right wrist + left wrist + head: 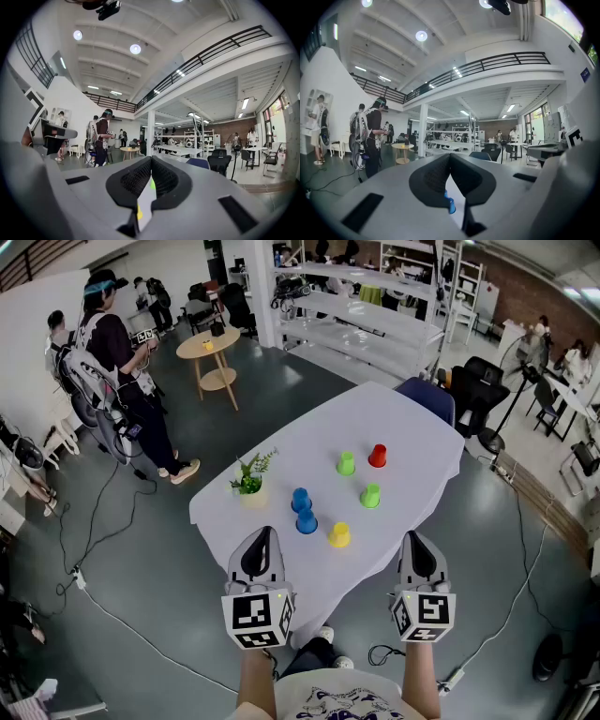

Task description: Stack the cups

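Stacking not started: left gripper (264, 538) and right gripper (417, 542) jaws closed, empty. Next: open right, reach yellow cup (339, 535) at its ten o'clock.

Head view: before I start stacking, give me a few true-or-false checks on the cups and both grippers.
1. The left gripper and right gripper are both shut and empty. True.
2. The red plastic cup is stacked on a green plastic cup. False: it stands alone on the white-clothed table, beside that green cup.
3. Two blue plastic cups stand close together. True.
4. The yellow plastic cup is farthest from the grippers. False: it is among the nearest; the red cup is farthest.
5. A small potted plant stands left of the blue cups. True.
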{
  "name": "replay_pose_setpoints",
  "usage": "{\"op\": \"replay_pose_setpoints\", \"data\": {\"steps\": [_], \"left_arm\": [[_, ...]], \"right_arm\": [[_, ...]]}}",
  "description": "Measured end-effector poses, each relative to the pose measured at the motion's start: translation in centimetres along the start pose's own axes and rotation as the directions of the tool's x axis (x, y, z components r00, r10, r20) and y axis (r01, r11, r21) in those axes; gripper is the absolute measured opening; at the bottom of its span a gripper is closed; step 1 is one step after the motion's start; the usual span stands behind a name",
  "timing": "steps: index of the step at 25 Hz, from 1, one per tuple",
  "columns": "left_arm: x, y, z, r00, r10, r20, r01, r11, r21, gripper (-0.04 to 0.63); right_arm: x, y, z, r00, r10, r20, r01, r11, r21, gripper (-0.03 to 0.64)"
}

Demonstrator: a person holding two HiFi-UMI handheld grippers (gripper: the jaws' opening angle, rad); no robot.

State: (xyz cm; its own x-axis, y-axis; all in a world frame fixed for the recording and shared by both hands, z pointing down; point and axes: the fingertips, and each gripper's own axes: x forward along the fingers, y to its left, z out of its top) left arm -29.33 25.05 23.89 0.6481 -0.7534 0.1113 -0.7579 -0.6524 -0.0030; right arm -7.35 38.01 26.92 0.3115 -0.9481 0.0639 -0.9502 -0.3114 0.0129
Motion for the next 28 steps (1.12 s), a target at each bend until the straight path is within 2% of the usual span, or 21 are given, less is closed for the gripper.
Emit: {"op": "replay_pose_setpoints", "data": {"steps": [14,28], "left_arm": [[1.9,0.0,0.0,1.0,-0.013,-0.009,0.013,1.0,-0.009,0.014],[9.0,0.7,-0.8,0.999,-0.03,-0.035,0.029,0.999,-0.024,0.014]], "right_arm": [[1.5,-0.7,-0.2,1.0,-0.019,-0.005,0.019,1.0,0.009,0.014],[7.6,-1.8,-0.5,0.998,-0.06,-0.011,0.06,0.998,0.022,0.018]]}}
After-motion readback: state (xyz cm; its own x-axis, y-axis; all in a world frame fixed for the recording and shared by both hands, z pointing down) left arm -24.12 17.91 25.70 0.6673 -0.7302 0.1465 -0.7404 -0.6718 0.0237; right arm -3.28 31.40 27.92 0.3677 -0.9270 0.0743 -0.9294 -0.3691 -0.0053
